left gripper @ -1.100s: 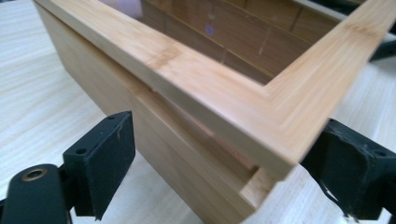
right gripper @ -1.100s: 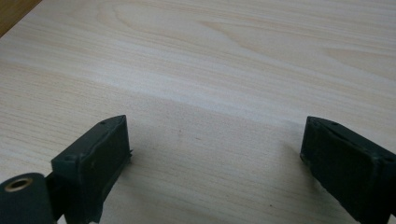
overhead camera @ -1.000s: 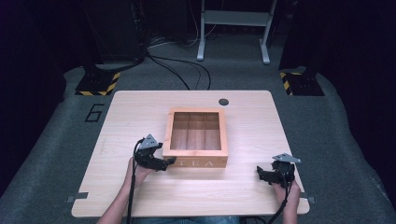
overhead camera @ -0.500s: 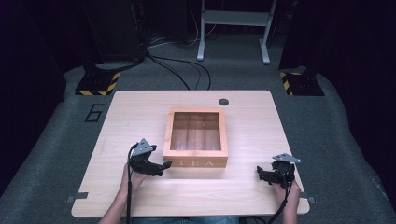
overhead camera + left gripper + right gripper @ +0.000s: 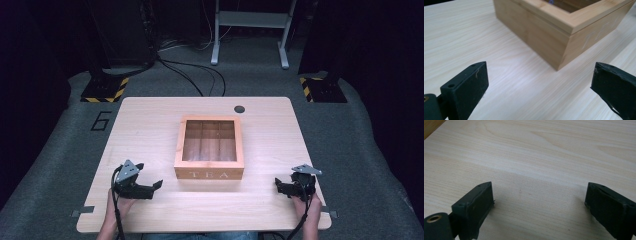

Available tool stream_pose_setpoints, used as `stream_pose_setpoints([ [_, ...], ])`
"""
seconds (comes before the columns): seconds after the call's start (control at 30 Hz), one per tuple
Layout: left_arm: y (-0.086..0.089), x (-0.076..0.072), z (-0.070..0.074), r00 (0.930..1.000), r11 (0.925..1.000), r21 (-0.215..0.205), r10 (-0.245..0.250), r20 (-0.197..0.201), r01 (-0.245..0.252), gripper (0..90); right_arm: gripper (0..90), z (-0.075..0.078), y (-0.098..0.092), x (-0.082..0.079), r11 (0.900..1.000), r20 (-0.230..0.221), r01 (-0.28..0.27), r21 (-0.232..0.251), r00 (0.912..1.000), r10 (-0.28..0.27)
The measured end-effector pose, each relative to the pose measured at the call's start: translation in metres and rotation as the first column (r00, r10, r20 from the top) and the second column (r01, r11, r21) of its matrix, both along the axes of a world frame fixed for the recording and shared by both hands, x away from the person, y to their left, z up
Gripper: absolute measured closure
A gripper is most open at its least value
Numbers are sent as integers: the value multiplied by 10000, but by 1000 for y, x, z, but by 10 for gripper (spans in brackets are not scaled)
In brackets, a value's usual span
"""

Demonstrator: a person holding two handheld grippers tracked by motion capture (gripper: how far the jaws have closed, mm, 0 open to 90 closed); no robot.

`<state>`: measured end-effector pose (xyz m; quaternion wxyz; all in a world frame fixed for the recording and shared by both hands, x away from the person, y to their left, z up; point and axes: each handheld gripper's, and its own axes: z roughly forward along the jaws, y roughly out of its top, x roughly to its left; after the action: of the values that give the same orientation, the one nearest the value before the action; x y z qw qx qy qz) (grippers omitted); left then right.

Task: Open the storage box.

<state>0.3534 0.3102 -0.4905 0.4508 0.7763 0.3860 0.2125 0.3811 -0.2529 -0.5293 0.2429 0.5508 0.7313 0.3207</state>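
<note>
A wooden box (image 5: 209,174) with a glass-paned lid and "TEA" on its front wall stands shut at the middle of the table (image 5: 150,125). My left gripper (image 5: 154,189) lies near the front edge, left of the box and apart from it. In the left gripper view the left gripper (image 5: 539,82) faces the box's front corner (image 5: 554,32); its jaws have just been opening and stand wide with nothing between them. My right gripper (image 5: 278,186) rests at the front right, open, pointing left toward the box. The right gripper view shows bare tabletop between the right gripper (image 5: 539,200) jaws.
A dark round cable hole (image 5: 239,108) sits near the table's far edge. Past the table, on the grey carpet, are black stands with striped bases (image 5: 102,90), cables (image 5: 195,75) and a white frame (image 5: 250,30).
My left gripper has drawn back from the box's front left corner, moving left and toward the table's front edge. The right gripper and the box have stayed put.
</note>
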Motion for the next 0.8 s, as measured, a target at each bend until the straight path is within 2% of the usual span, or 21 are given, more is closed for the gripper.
stream_pose_setpoints([
  [0.13,18,-9,-13,9975,9978,80,664,-227,-663,11,77,0,0,0,10000,-13,10,-1,10000,-10],
  [0.23,31,-12,-24,9920,9931,456,1107,-614,-1080,11,77,0,0,0,10000,0,2,3,10000,-2],
  [0.4,48,-13,-37,9746,9807,874,1851,-1263,-1749,3,76,0,0,0,10000,-11,5,-3,10000,-5],
  [0.47,51,-12,-40,9681,9771,1138,1962,-1559,-1797,3,76,0,0,0,10000,-1,-9,-5,10000,9],
  [0.5,52,-11,-41,9625,9743,1346,2031,-1796,-1804,2,76,0,0,0,10000,-6,0,-8,10000,0],
  [0.6,52,-10,-42,9617,9695,1612,2119,-1738,-1845,1,76,0,0,0,10000,-25,-2,-17,10000,2],
  [0.7,52,-9,-41,9608,9698,1629,2101,-1809,-1814,0,76,0,0,0,10000,-7,-6,-6,10000,6],
  [0.8,51,-9,-42,9613,9687,1608,2162,-1708,-1893,0,76,0,0,0,10000,-7,-1,-5,10000,1],
])
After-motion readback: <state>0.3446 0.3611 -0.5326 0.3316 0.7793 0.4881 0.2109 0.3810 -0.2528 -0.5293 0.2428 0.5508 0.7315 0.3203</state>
